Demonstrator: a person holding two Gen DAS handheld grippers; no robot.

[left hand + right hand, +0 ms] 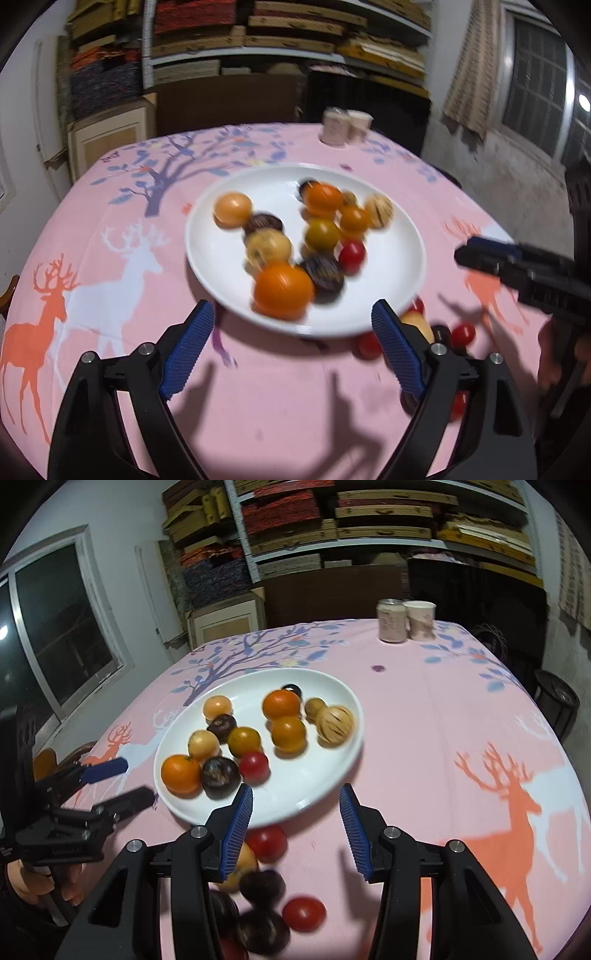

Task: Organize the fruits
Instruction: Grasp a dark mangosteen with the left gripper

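Note:
A white plate point(218, 258) point(325, 775) on the pink tablecloth holds several small fruits: orange point(283, 290) point(181, 774), dark purple point(324, 275) point(221, 773), tan point(233, 208) point(335, 724) and red point(352, 254) point(254, 766). More loose fruits lie on the cloth near the plate's near edge: red point(266, 842) point(463, 334) and dark ones point(261, 887). My left gripper point(293, 334) is open and empty just before the plate; it also shows at the left of the right wrist view point(122, 781). My right gripper point(295, 819) is open and empty above the loose fruits; it shows in the left wrist view point(476, 254).
A pink can point(391, 621) and a paper cup point(420, 619) stand at the table's far edge. Shelves with stacked boards fill the back wall. A dark round bin point(557, 701) stands beside the table on the right.

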